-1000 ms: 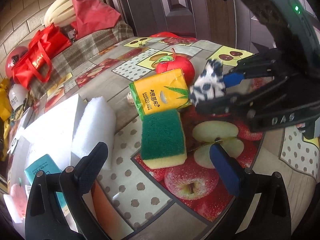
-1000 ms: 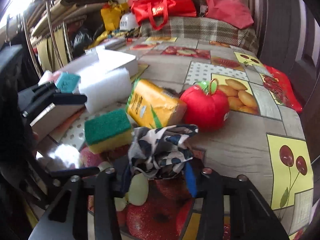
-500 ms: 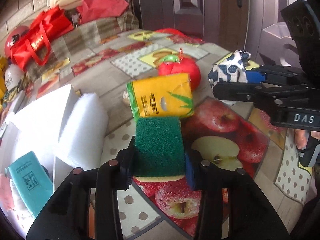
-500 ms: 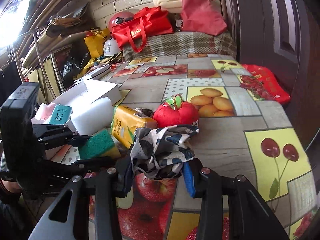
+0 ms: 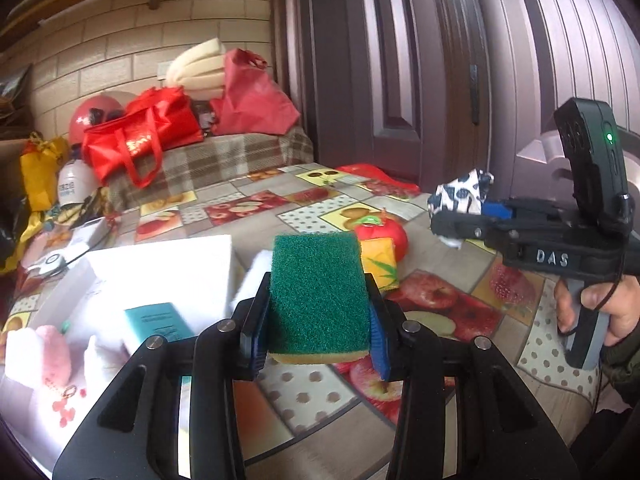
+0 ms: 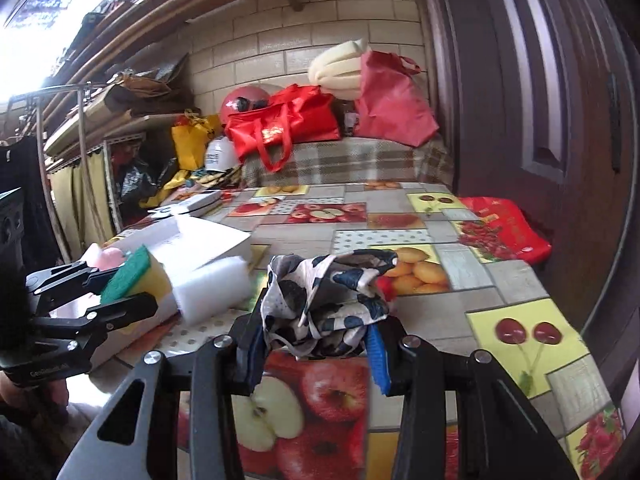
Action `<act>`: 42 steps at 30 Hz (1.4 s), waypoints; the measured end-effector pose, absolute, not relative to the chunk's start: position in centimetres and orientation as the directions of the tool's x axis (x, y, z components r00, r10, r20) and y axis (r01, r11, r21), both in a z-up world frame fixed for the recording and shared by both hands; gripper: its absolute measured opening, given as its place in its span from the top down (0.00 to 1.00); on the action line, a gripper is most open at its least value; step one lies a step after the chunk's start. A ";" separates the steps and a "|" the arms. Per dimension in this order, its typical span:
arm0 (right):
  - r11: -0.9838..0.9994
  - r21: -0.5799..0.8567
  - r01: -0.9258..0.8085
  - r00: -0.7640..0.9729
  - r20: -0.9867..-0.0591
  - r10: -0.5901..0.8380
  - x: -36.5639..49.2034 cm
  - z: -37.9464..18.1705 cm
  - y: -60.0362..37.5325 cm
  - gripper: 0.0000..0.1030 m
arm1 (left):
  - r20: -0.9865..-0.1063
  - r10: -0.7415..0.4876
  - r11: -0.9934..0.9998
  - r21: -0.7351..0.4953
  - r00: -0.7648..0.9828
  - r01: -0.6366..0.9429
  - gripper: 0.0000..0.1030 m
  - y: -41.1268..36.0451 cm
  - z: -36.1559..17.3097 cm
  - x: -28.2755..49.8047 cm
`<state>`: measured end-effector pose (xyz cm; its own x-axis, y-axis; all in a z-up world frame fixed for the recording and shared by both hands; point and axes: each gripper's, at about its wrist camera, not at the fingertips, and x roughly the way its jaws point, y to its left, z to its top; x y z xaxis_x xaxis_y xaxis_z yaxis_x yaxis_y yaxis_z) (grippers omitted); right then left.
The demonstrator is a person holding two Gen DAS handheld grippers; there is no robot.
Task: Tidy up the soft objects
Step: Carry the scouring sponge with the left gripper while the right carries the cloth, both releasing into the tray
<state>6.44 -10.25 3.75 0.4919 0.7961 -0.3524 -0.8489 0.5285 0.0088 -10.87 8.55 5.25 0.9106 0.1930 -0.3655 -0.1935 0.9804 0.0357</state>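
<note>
The left tool [image 5: 318,330] is clamped on the sponge [image 5: 318,296], green scouring face up and yellow foam below, one pad against each side. Its jaws have just been closing onto it, and the sponge hangs clear of the bench [image 5: 460,296]. In the right wrist view the same sponge [image 6: 134,276] shows at the left edge, pinched in the left tool's black fingers [image 6: 120,304].

The right tool [image 6: 318,354] is clamped on a crumpled cloth [image 6: 328,300] — white with dark blue blotches — which bunches up above the pads and is held off the fruit-print bench [image 6: 512,292]. From the left wrist the cloth [image 5: 464,192] pokes out of the right tool's tip, and a hand [image 5: 596,304] grips its handle at the right edge.

On the bench behind the sponge lie a yellow pack [image 5: 380,262] and, touching it, a red apple-shaped toy [image 5: 380,232]. To the left stands an open white box [image 5: 168,268] holding a teal packet [image 5: 156,320] and a pink plush [image 5: 52,352]. A white foam block [image 6: 212,288] lies just beside the box.
</note>
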 end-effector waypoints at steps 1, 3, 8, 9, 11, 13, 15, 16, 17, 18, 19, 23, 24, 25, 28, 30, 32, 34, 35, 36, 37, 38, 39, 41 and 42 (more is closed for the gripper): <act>0.513 0.003 -0.858 0.478 -0.358 0.802 5.9 3.7 -9.6 0.59 | -0.362 0.204 0.978 0.030 0.909 -0.208 0.61 9.0 5.3 -11.3; 0.486 -0.005 -0.874 0.456 -0.356 0.816 4.8 3.5 -8.5 0.59 | -0.353 0.225 0.971 0.005 0.908 -0.238 0.61 10.1 5.4 -12.1; 0.442 -0.008 -0.897 0.418 -0.346 0.840 3.1 3.5 -6.8 0.59 | -0.333 0.278 0.949 -0.048 0.901 -0.311 0.61 12.5 5.4 -13.9; 0.438 -0.007 -0.899 0.413 -0.347 0.842 3.0 3.5 -6.6 0.59 | -0.331 0.287 0.945 -0.054 0.899 -0.322 0.61 12.8 5.4 -14.2; 0.437 -0.005 -0.899 0.411 -0.349 0.842 3.1 3.4 -6.5 0.59 | -0.330 0.298 0.941 -0.059 0.896 -0.334 0.61 13.2 5.3 -14.5; 0.443 0.009 -0.896 0.412 -0.351 0.841 3.3 3.4 -6.6 0.59 | -0.328 0.303 0.939 -0.059 0.895 -0.339 0.61 13.3 5.3 -14.7; 0.446 0.012 -0.895 0.413 -0.354 0.839 3.3 3.3 -6.7 0.59 | -0.327 0.305 0.939 -0.053 0.895 -0.339 0.61 13.3 5.3 -14.7; 0.444 0.009 -0.896 0.413 -0.353 0.840 3.4 3.3 -6.7 0.59 | -0.326 0.306 0.940 -0.049 0.895 -0.339 0.61 13.2 5.2 -14.7; 0.444 0.008 -0.896 0.413 -0.353 0.839 3.4 3.3 -6.7 0.59 | -0.324 0.306 0.940 -0.046 0.895 -0.337 0.61 13.2 5.3 -14.8; 0.444 0.003 -0.896 0.414 -0.354 0.839 3.4 3.3 -6.7 0.59 | -0.323 0.306 0.940 -0.045 0.896 -0.337 0.61 13.2 5.2 -14.9; 0.444 0.000 -0.896 0.415 -0.355 0.838 3.4 3.2 -6.7 0.59 | -0.323 0.305 0.940 -0.047 0.896 -0.337 0.61 13.3 5.2 -14.9; 0.450 0.008 -0.893 0.416 -0.364 0.833 3.6 3.1 -6.4 0.59 | -0.322 0.303 0.939 -0.060 0.897 -0.339 0.61 13.4 5.2 -15.1; 0.450 0.008 -0.893 0.416 -0.364 0.833 3.5 3.1 -6.2 0.59 | -0.322 0.306 0.938 -0.059 0.896 -0.342 0.61 13.5 5.3 -15.2; 0.449 0.006 -0.893 0.417 -0.362 0.834 3.4 3.1 -6.0 0.59 | -0.320 0.312 0.936 -0.055 0.894 -0.347 0.61 13.6 5.3 -15.3; 0.436 -0.011 -0.900 0.411 -0.355 0.839 2.5 3.0 -5.5 0.59 | -0.314 0.337 0.928 -0.045 0.887 -0.369 0.61 14.0 5.3 -15.8; 0.421 -0.023 -0.907 0.401 -0.353 0.846 1.8 2.9 -5.0 0.59 | -0.314 0.356 0.921 -0.043 0.880 -0.388 0.61 14.5 5.3 -16.4; 0.408 -0.026 -0.913 0.390 -0.356 0.849 1.4 2.9 -4.5 0.59 | -0.313 0.376 0.911 -0.046 0.872 -0.410 0.61 15.3 5.3 -17.0; 0.398 -0.022 -0.917 0.378 -0.363 0.851 1.2 2.8 -4.0 0.59 | -0.314 0.396 0.901 -0.050 0.863 -0.431 0.61 16.1 5.3 -17.6; 0.396 -0.019 -0.918 0.375 -0.367 0.851 1.1 2.7 -3.7 0.59 | -0.314 0.406 0.895 -0.051 0.858 -0.442 0.61 16.5 5.3 -17.9; 0.396 -0.016 -0.918 0.373 -0.372 0.850 1.1 2.7 -3.5 0.59 | -0.313 0.419 0.888 -0.054 0.852 -0.457 0.61 17.0 5.2 -18.3; 0.396 -0.013 -0.918 0.372 -0.375 0.849 1.1 2.6 -3.2 0.59 | -0.313 0.431 0.881 -0.055 0.846 -0.469 0.61 17.4 5.2 -18.5; 0.397 -0.012 -0.918 0.371 -0.378 0.848 1.0 2.6 -3.0 0.59 | -0.314 0.443 0.874 -0.056 0.840 -0.483 0.61 17.9 5.2 -18.8; 0.393 -0.011 -0.920 0.367 -0.381 0.848 0.8 2.5 -2.7 0.59 | -0.315 0.454 0.867 -0.059 0.834 -0.494 0.61 18.3 5.1 -19.1; 0.380 -0.012 -0.925 0.355 -0.387 0.851 0.5 2.4 -2.1 0.59 | -0.321 0.468 0.855 -0.071 0.823 -0.513 0.61 19.4 5.0 -19.4; 0.373 -0.014 -0.928 0.348 -0.390 0.853 0.2 2.4 -1.8 0.59 | -0.325 0.476 0.848 -0.077 0.817 -0.524 0.61 19.9 4.9 -19.6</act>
<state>0.21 -1.80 2.39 0.3482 0.8525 -0.3898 -0.9279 0.3725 -0.0140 -19.56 19.89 4.92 0.8173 0.4758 -0.3251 -0.5243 0.8480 -0.0770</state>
